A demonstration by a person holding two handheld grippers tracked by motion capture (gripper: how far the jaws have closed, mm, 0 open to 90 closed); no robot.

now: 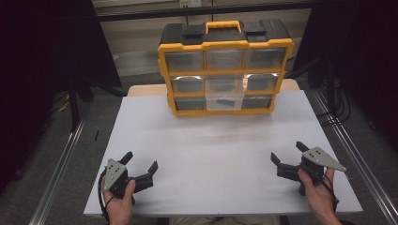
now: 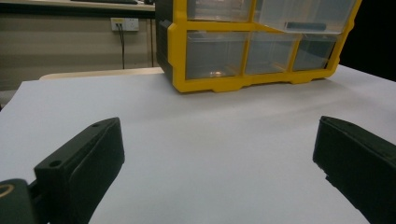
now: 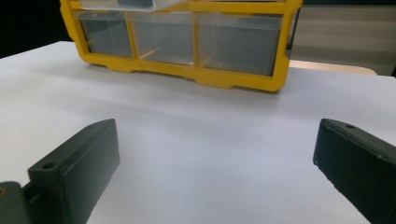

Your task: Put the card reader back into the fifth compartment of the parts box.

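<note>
Both grippers, left gripper [image 1: 141,163] and right gripper [image 1: 287,153], sit wide open and empty at the near corners; yellow drawer organizer [image 1: 225,70] stands far away, centered on the white table [image 1: 211,145], dark room around.

Organizer case [image 1: 225,70]: yellow frame, black top, yellow carry handle [image 1: 224,24]. Stands upright at far centre of white table [image 1: 211,150], drawer fronts facing person. Nine clear drawers in three rows of three. Middle drawer [image 1: 225,91] of centre row pulled partway out, overhanging bottom row; small dark item [image 1: 227,100] visible through clear plastic around it, exact drawer cannot tell. Other drawers closed flush. In left gripper view, bottom row [image 2: 252,53] seen, contents unclear.
</note>
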